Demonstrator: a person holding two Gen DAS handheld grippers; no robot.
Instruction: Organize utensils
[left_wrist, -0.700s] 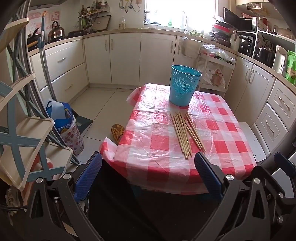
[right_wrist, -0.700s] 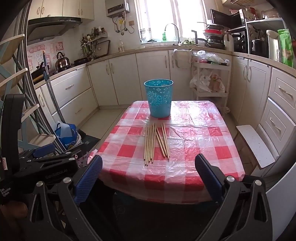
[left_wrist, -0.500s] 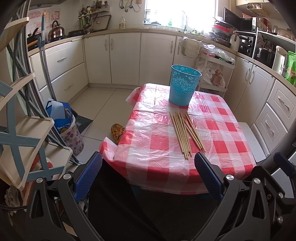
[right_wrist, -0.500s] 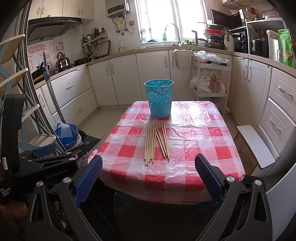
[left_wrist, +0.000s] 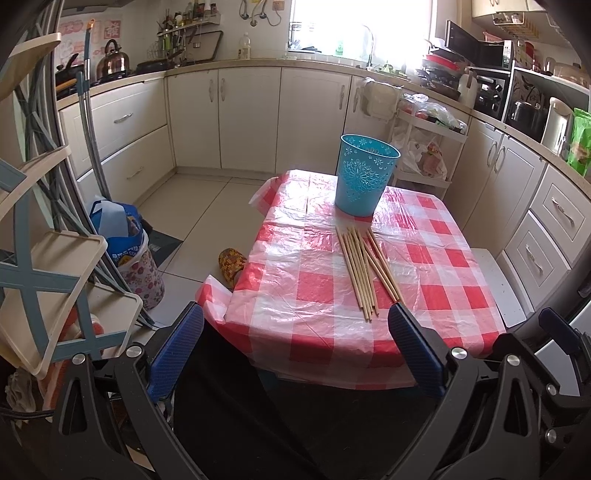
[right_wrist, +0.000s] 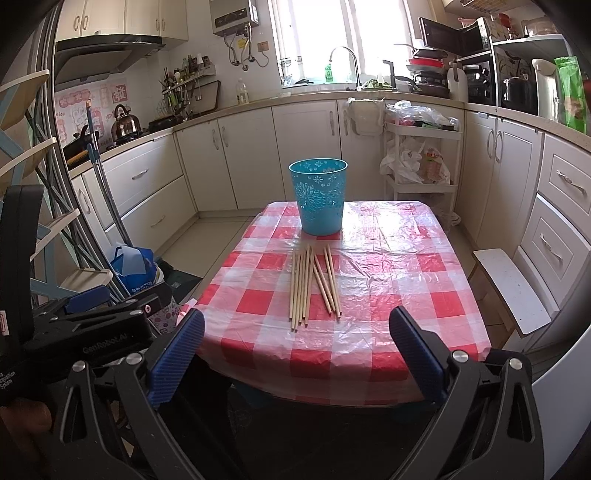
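Little has shifted since 0.7 s ago — both views have crept slightly toward the table (right_wrist: 369, 354), so its red-checked cloth sits a touch larger in frame, and nothing on it has moved.

We judge the task not yet begun. Going from largest to smallest: the table fills the middle of both views; the blue bin (right_wrist: 319, 197) stands upright near its far edge, just above centre in the right wrist view and right of centre in the left; the chopsticks (right_wrist: 312, 286) lie loose in a rough bundle on the cloth just in front of the bin, all of them still to be gathered. We cannot see whether anything is inside the bin.

Our 2 tools hang short of the table's near edge. The left gripper (left_wrist: 295, 347) has its blue pads (left_wrist: 177, 350) spread wide at the bottom of its frame, holding and touching nothing. The right gripper (right_wrist: 295, 349) is likewise spread wide and empty — its pads (right_wrist: 415, 354) frame the near edge of the cloth without contact.
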